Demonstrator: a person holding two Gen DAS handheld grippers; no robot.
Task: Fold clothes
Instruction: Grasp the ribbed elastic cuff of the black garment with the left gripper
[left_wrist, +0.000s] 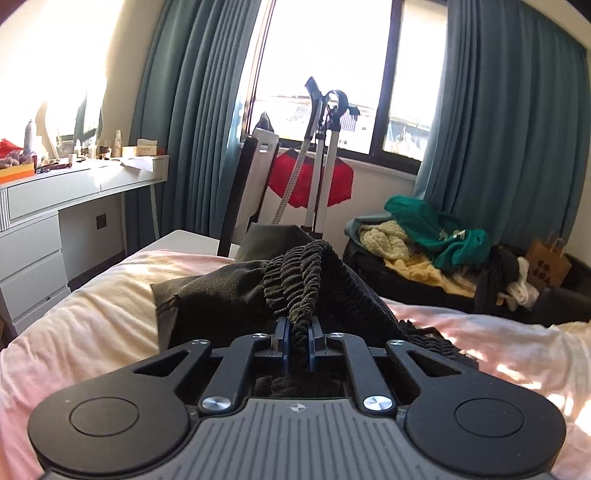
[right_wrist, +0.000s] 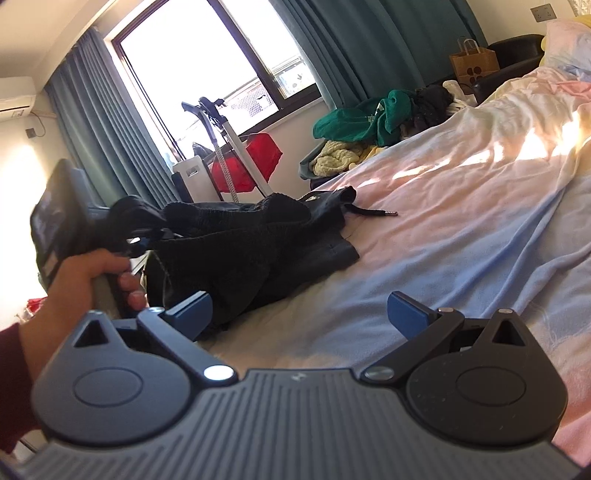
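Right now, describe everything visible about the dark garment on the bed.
The dark charcoal fabric garment with a ribbed elastic waistband looks like shorts or trousers. It lies crumpled, not yet folded, on the pale pink and cream bedsheet near the bed's edge. The gathered waistband is lifted and pinched in the left gripper, which is shut on it; the smoother woven body sags below. A dark drawstring with a metal tip trails onto the sheet. The right gripper is open, close by, gripping nothing.

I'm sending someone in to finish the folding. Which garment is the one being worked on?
Start at the bed with its pink sheet. The dark shorts lie bunched there, their ribbed waistband pinched in the left gripper. Other clothes sit heaped beside the bed.
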